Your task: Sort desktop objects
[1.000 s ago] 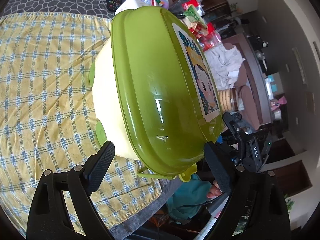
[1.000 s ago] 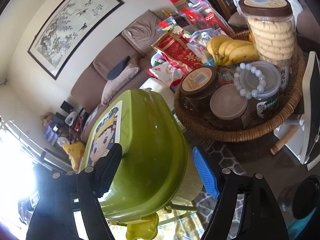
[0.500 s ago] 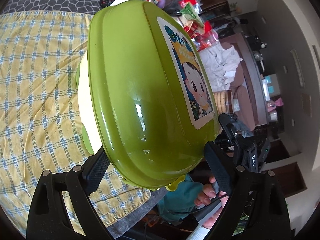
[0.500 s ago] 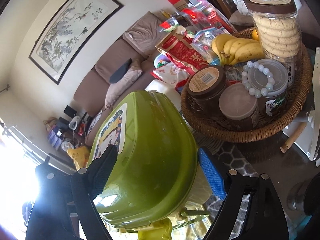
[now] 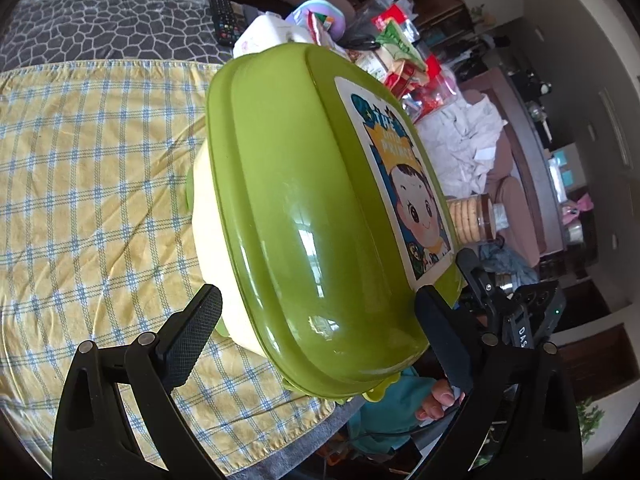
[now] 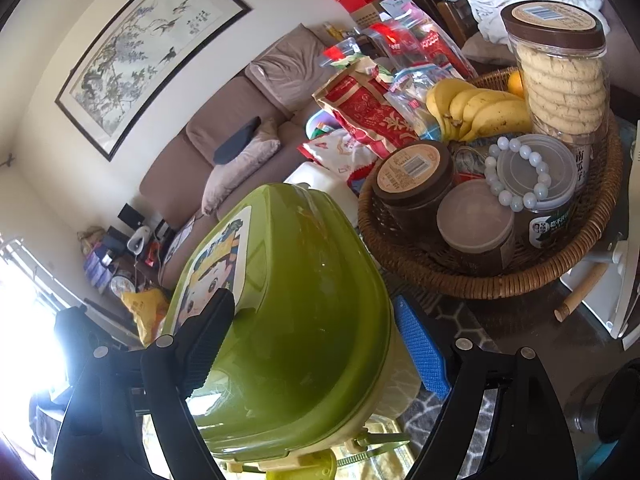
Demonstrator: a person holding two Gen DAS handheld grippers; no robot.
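Jaws of left gripper [image 5: 318,336] opening, straddling green lunch box [image 5: 316,208], pads not pressing; box sits on yellow checked cloth [image 5: 88,184]. Right gripper [image 6: 316,340] wide too, box between fingers, contact unclear. Wicker basket [image 6: 472,280] at 2 o'clock of box in right view.

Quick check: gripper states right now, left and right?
Left gripper: jaws opening, green box between them, apparently no longer gripped.
Right gripper: closed on the green box.
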